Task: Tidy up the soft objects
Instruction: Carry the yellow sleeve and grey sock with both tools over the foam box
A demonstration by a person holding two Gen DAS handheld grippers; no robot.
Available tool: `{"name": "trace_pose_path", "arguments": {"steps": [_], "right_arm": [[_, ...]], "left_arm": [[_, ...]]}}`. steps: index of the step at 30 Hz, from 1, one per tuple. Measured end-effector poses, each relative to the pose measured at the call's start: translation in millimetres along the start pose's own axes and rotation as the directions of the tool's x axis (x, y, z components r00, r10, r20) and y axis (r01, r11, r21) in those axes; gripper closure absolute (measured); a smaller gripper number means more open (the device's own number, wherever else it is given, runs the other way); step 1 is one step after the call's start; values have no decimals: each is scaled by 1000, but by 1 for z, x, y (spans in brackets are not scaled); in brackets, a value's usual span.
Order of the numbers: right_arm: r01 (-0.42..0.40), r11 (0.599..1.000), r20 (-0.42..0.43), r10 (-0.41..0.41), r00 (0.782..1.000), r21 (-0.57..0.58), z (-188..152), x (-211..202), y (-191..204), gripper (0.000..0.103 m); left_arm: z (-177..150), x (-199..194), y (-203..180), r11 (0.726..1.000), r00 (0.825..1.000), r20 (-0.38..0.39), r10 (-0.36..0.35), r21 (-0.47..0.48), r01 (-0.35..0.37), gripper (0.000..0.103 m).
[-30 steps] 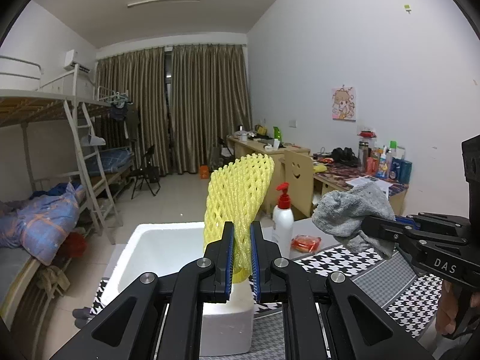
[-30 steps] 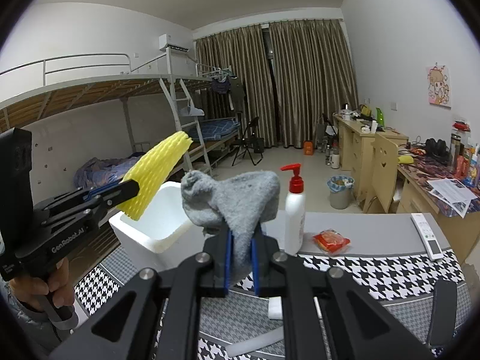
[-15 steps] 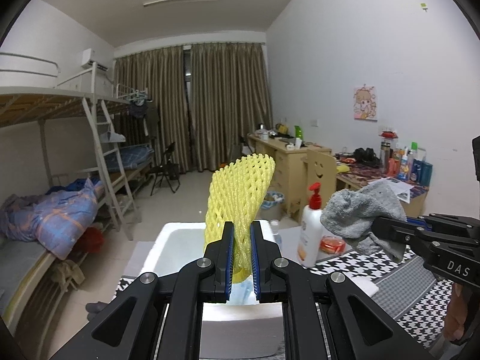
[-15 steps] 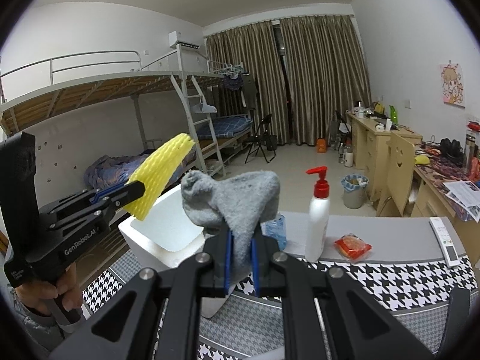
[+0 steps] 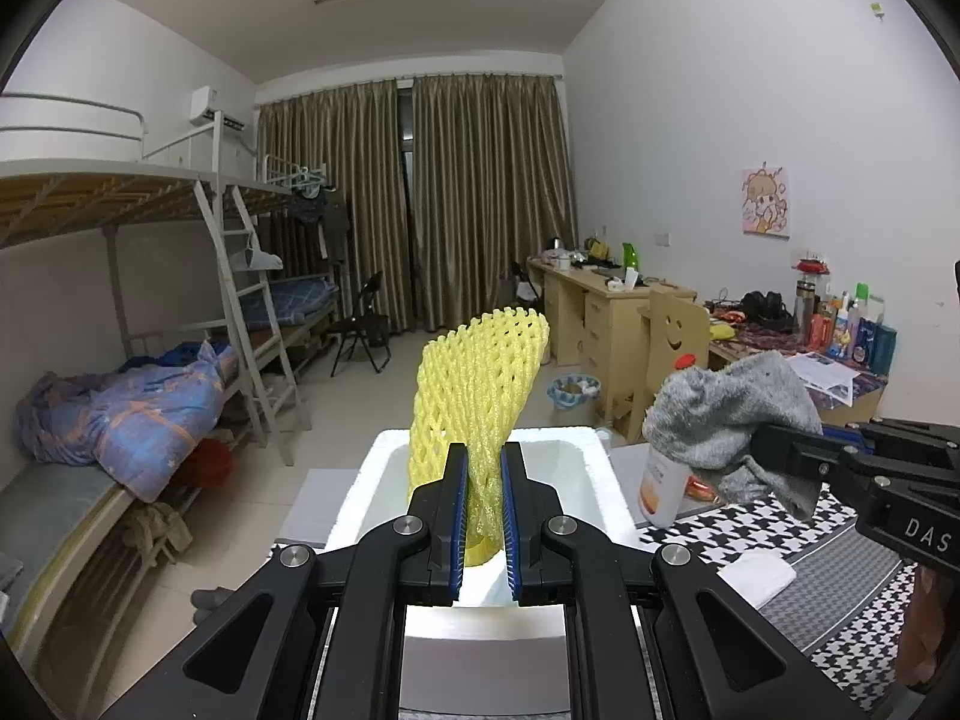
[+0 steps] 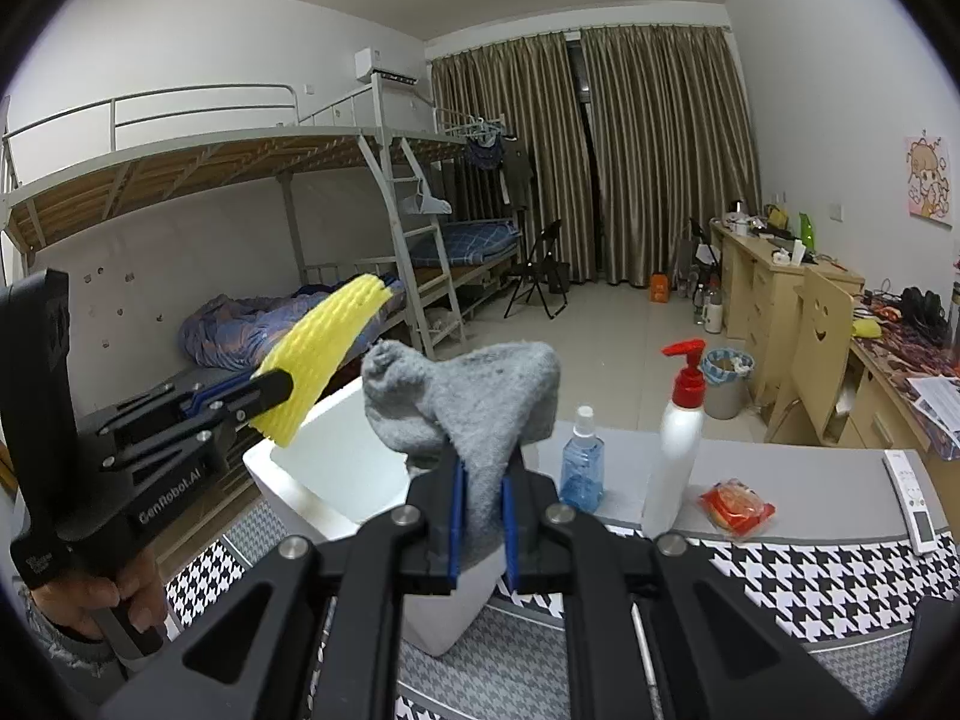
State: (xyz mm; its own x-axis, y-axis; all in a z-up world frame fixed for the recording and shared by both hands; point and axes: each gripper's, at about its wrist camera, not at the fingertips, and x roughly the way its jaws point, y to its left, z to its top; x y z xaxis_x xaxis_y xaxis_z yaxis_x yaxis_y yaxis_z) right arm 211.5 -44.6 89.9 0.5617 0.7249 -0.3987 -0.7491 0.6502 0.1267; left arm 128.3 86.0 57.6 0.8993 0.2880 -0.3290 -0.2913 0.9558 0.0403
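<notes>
Yellow foam net is clamped between the blue pads of the left gripper, its jaws closed on the net's lower end while the rest stands up and leans to the right. In the left wrist view the net is held above a white foam box, which stands open on a table with a houndstooth cloth. To the right of the box a white pump bottle is partly hidden by a grey sock, which is gripped by the right gripper entering from the right edge.

In the right wrist view the left gripper is seen at the left, held by a hand in a grey sleeve, with the net pointing up and to the right, over the near left corner of the box. At the middle, the right gripper has its jaws closed on the sock, whose bunched top spreads above the pads. The sock is held in the air, in front of the box's right side. Further right, on the grey part of the table, a blue spray bottle stands just beside the pump bottle; an orange packet lies near them, and a white remote lies well apart at the far right.
</notes>
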Motion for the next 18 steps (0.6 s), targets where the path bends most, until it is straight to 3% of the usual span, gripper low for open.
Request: {"name": "trace_pose_path", "arguments": {"steps": [18], "right_arm": [[-18,996,-48,14,999,-84,10,26,18,89]], "left_arm": [[-8,23,20,999,997,-59,43,-30,-45,92]]}}
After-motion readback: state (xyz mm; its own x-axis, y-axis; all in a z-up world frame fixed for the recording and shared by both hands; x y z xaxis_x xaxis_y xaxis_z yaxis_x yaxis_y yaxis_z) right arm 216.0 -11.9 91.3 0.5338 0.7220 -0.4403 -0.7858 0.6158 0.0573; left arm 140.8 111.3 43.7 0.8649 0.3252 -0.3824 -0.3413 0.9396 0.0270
